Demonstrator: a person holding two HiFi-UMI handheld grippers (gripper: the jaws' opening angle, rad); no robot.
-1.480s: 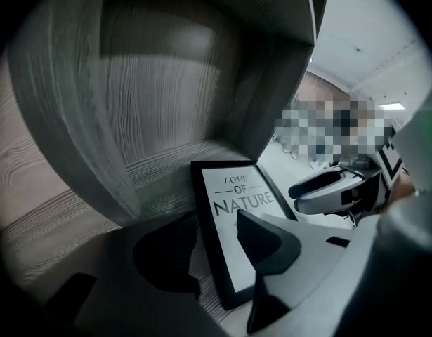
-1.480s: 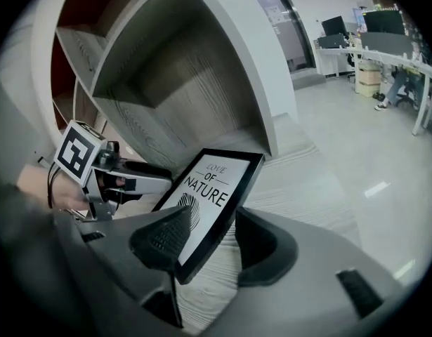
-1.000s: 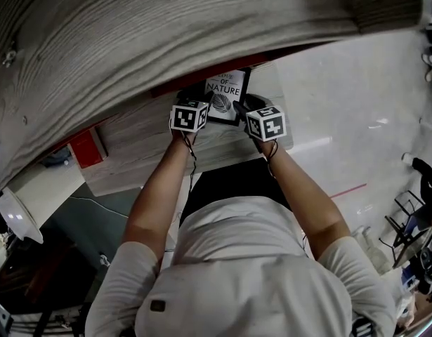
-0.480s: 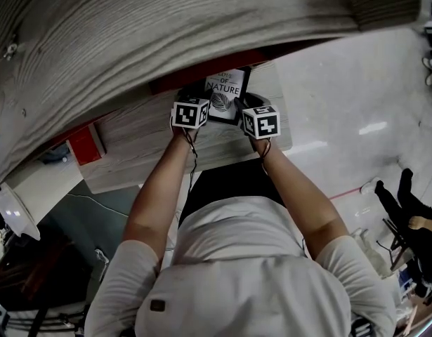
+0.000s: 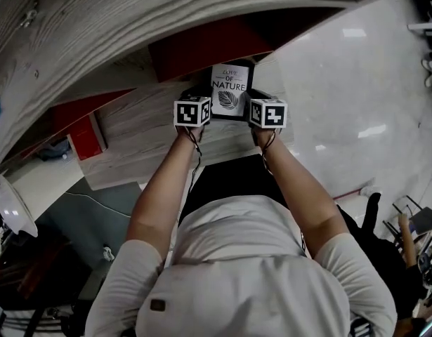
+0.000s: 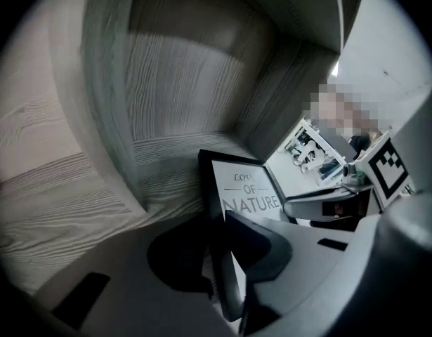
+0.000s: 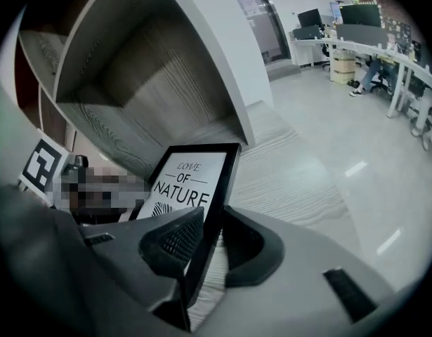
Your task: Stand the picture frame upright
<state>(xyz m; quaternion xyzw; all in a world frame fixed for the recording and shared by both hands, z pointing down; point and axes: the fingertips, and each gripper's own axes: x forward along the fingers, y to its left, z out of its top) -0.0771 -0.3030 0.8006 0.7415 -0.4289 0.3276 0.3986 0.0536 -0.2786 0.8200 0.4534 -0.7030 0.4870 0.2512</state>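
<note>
Black picture frame, side edges pinched by left gripper and right gripper, just closed; shelf recess behind.

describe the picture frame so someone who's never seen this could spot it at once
Find the grey wood-grain shelf unit, then its lower board in front of the red panel. The picture frame is there: black border, white print reading LOVE OF NATURE above a leaf, the only lettered thing.

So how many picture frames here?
1: the picture frame, over the wooden shelf, between the left tool and right tool, whose jaws have just closed on its side edges. More may be hidden.
</note>
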